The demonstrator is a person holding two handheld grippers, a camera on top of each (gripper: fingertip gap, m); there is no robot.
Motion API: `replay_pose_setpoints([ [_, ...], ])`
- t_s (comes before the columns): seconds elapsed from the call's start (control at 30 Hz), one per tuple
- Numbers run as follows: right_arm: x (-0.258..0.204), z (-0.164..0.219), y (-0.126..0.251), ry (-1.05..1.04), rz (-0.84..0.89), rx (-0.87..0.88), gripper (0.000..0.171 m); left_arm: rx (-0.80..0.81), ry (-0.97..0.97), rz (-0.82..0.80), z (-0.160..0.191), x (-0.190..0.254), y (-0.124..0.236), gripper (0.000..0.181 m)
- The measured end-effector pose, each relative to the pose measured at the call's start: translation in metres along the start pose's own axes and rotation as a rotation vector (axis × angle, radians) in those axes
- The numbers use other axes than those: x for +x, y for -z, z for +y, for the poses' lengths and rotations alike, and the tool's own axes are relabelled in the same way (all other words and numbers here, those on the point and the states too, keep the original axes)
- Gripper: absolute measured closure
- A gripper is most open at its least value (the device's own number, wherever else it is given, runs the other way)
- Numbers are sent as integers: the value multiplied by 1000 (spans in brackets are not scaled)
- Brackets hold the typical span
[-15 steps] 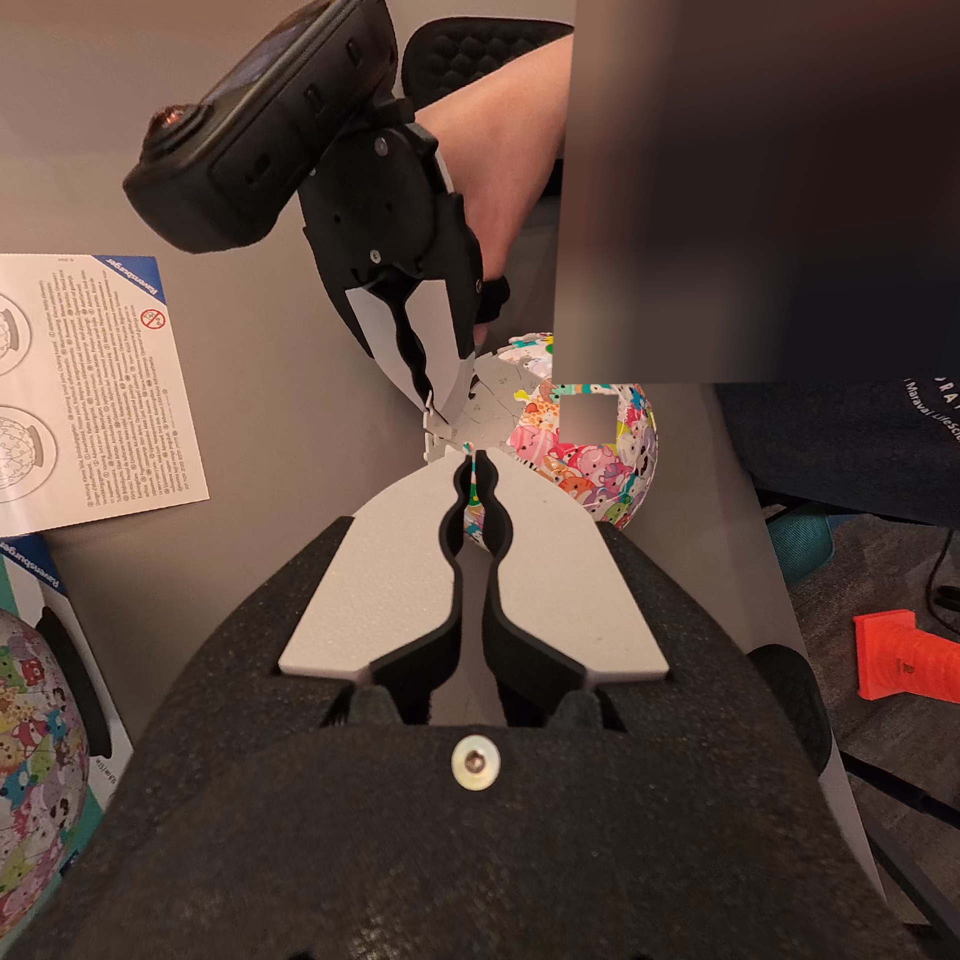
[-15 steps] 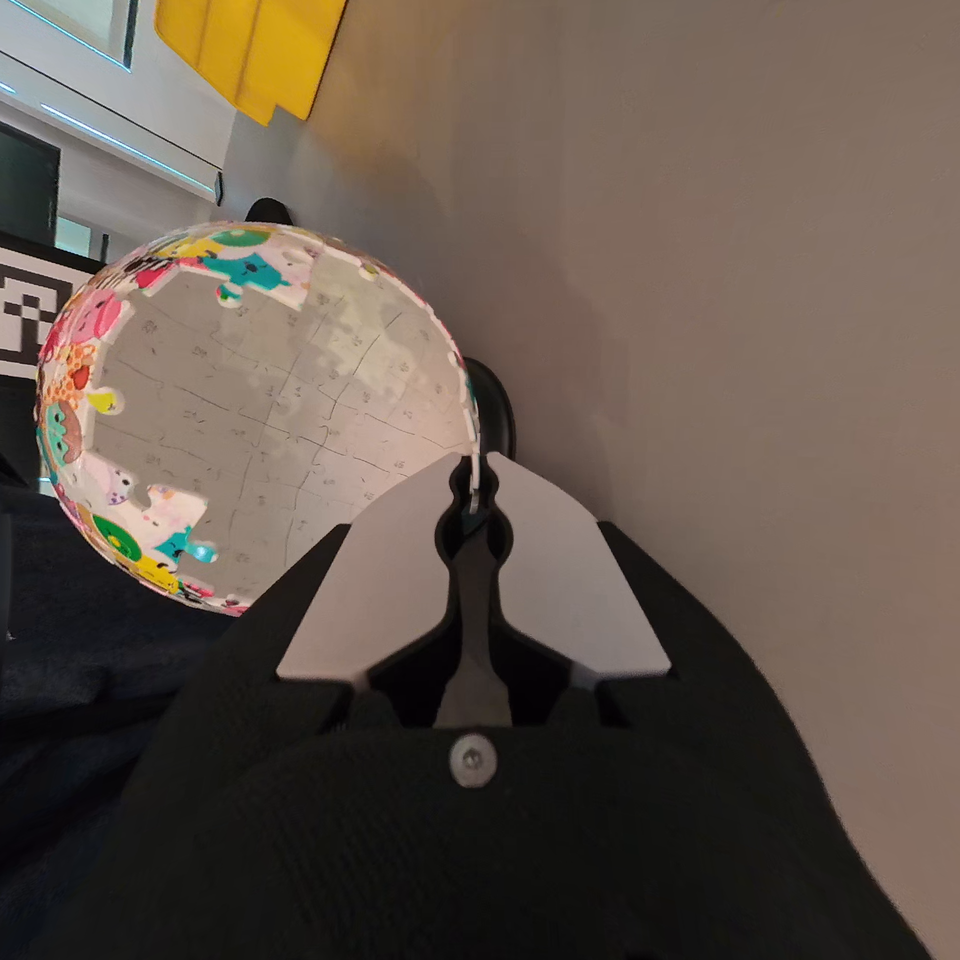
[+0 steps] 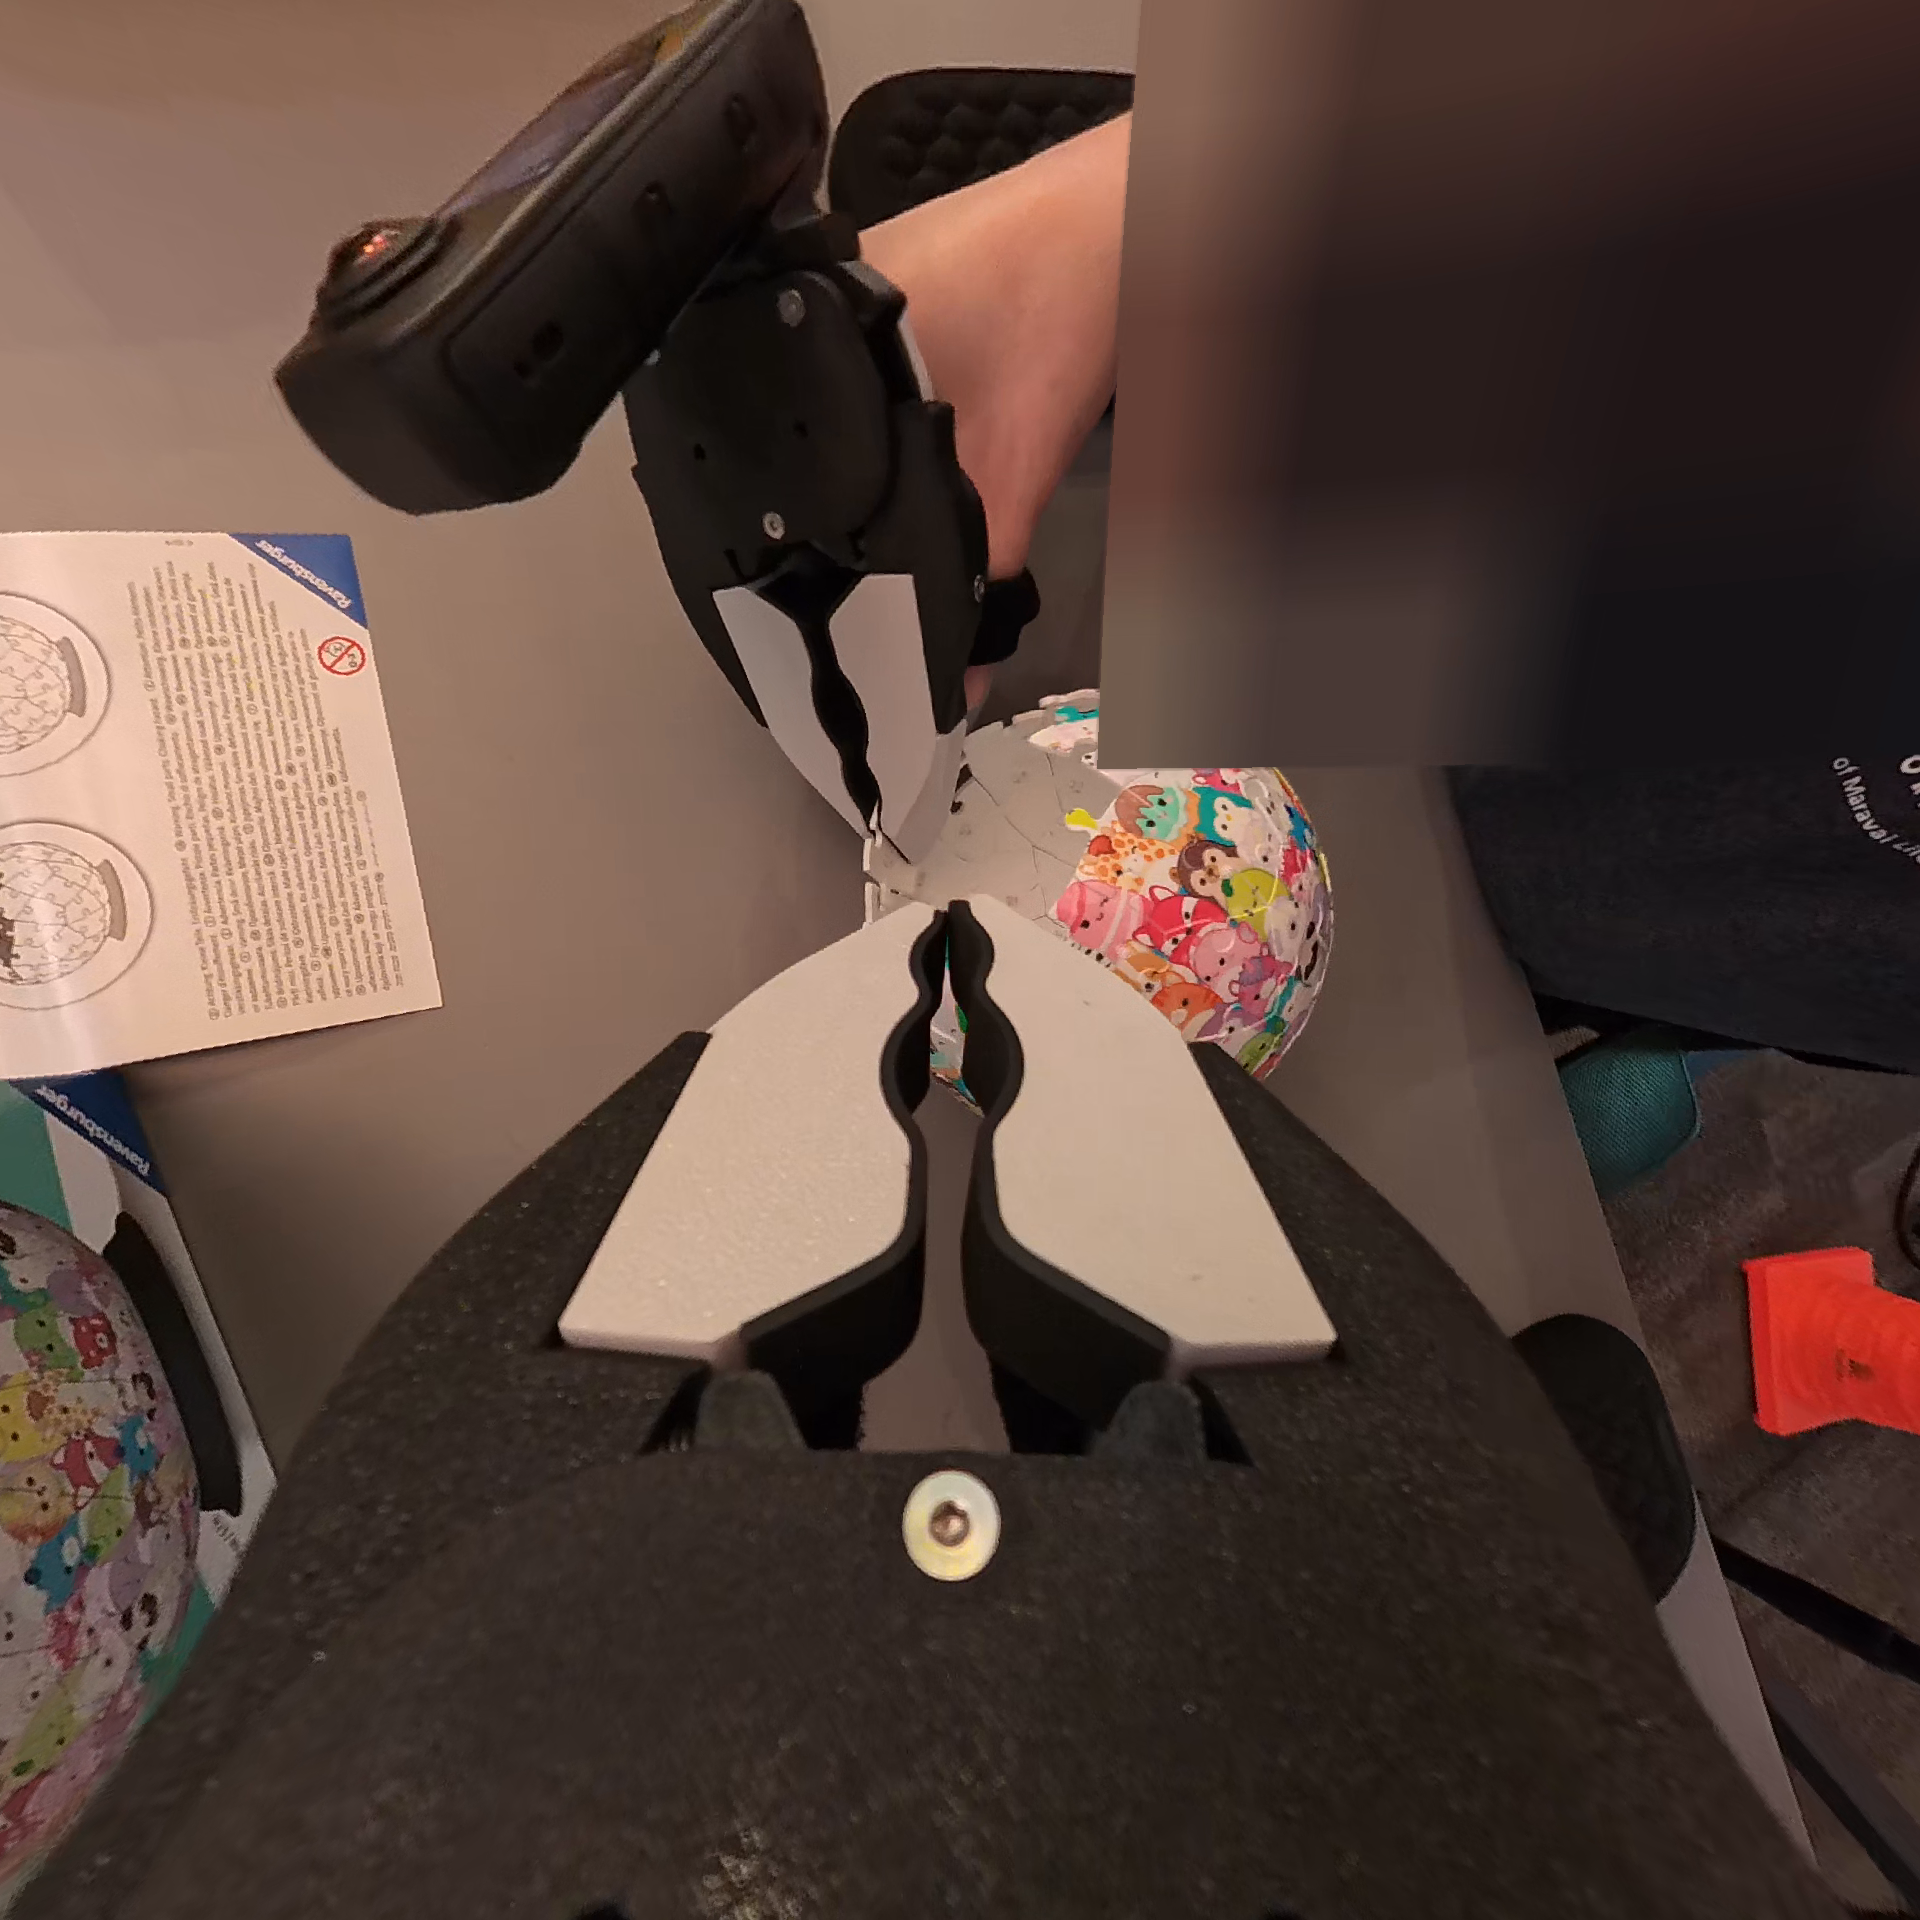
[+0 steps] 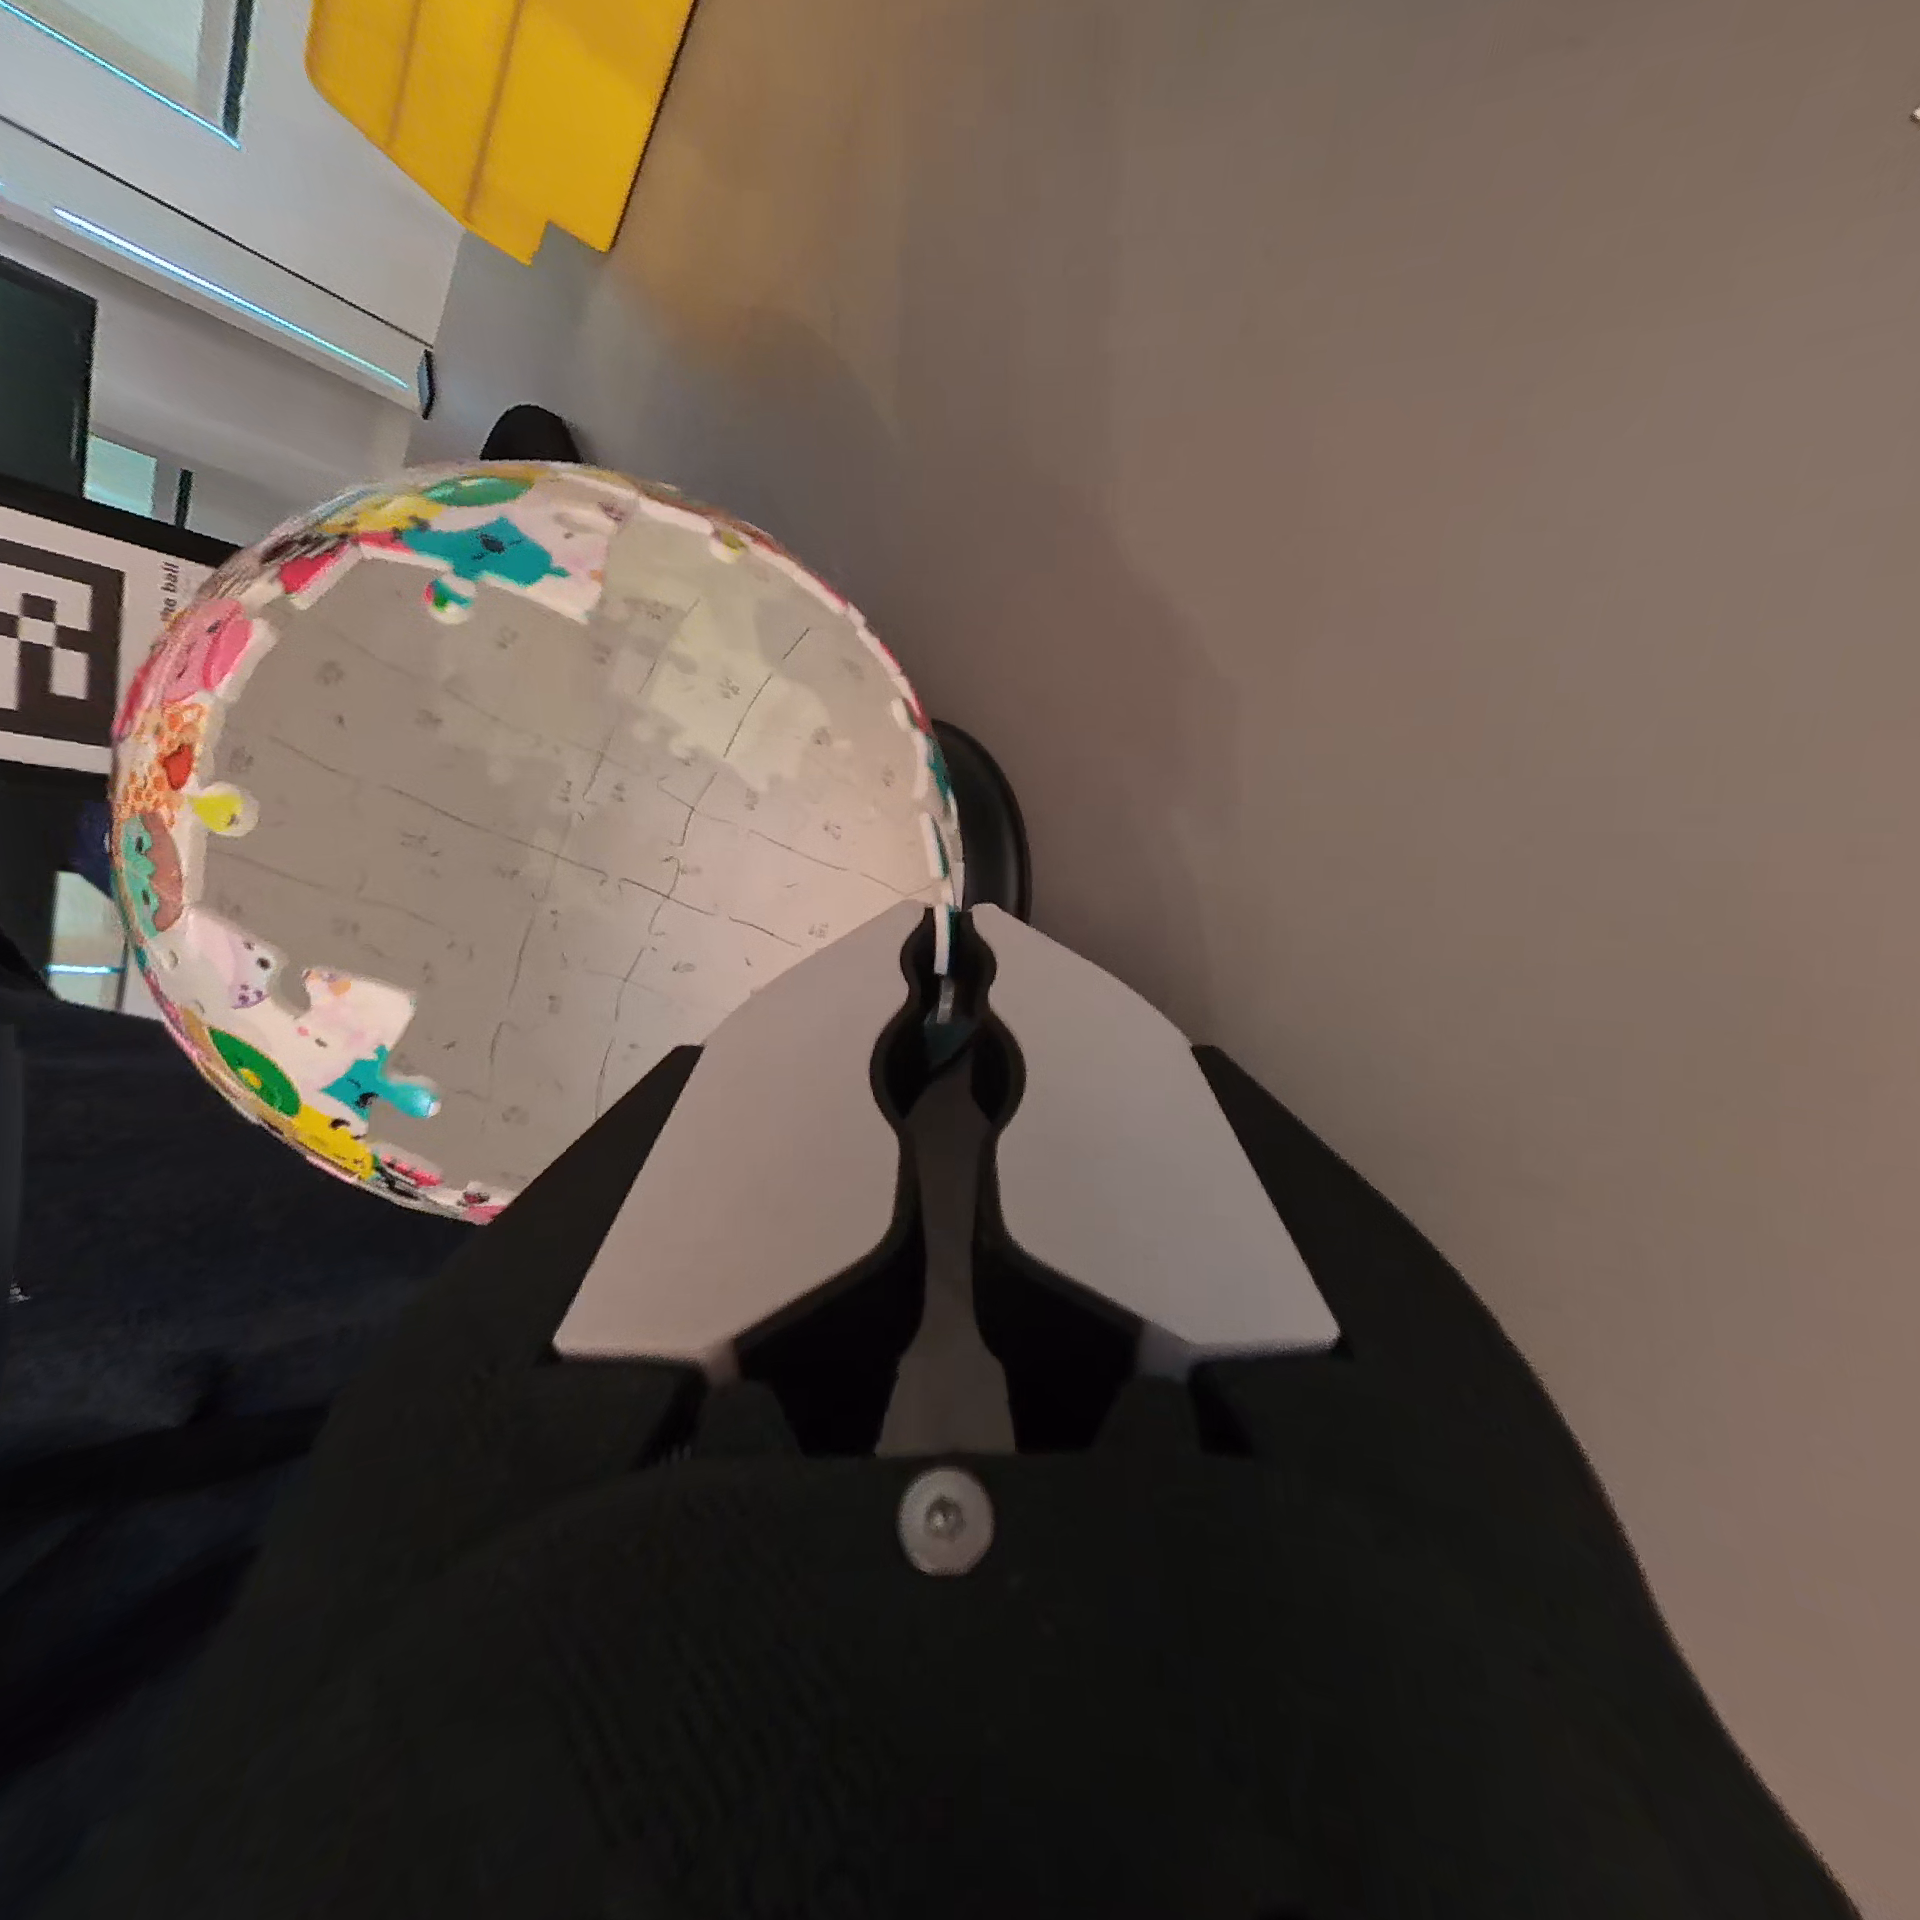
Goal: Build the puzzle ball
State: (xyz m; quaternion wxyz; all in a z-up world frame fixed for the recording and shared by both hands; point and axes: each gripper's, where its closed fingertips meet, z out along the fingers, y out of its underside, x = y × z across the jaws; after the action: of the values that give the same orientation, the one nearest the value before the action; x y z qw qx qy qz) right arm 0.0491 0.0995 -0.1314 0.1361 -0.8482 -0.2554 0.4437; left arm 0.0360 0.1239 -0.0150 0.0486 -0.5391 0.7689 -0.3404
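Note:
The puzzle ball (image 3: 1195, 914) is a partly built shell, with colourful cartoon animals outside and grey numbered pieces inside. It is held over the grey table (image 3: 582, 312). In the left wrist view my left gripper (image 3: 948, 920) has its jaws together on the ball's near rim. My right gripper (image 3: 883, 821) comes down from above and pinches the rim just beyond it. In the right wrist view the right gripper (image 4: 948, 935) is shut on the thin edge of the open shell (image 4: 499, 852), and the ball's hollow inside faces the camera.
An instruction sheet (image 3: 197, 790) lies at the left, and the puzzle box (image 3: 73, 1455) stands at the lower left. A black stand (image 3: 1600, 1413) sits by the table's right edge. An orange block (image 3: 1829, 1340) lies on the floor. A person's arm (image 3: 1018, 312) is behind the right gripper. Some 12 cm of space lies between my two pairs of fingers.
Almost nothing. Both grippers keep their grip on the ball's rim. The right gripper has shifted very slightly to the right.

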Motion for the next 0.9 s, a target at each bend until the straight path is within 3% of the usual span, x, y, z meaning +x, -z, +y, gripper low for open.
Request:
replay_pose_setpoints([
  [0.2,0,-1,0,-3,-7,5,168,38,45,-76,7,1,3,181],
  [0.33,-1,0,0,1,-14,0,168,153,107,-177,14,7,16,173],
  [0.43,-1,0,0,-7,-23,4,168,269,160,-271,28,18,24,151],
  [0.5,-1,0,0,-14,-30,6,168,362,190,-334,38,32,21,118],
  [0.63,-1,0,0,-24,-40,7,168,526,242,-523,57,54,2,79],
  [0.73,-1,0,0,-23,-36,9,168,594,288,-716,68,61,-10,68],
  [0.9,-1,-1,-1,-34,-42,13,167,562,302,-830,71,60,-40,57],
])
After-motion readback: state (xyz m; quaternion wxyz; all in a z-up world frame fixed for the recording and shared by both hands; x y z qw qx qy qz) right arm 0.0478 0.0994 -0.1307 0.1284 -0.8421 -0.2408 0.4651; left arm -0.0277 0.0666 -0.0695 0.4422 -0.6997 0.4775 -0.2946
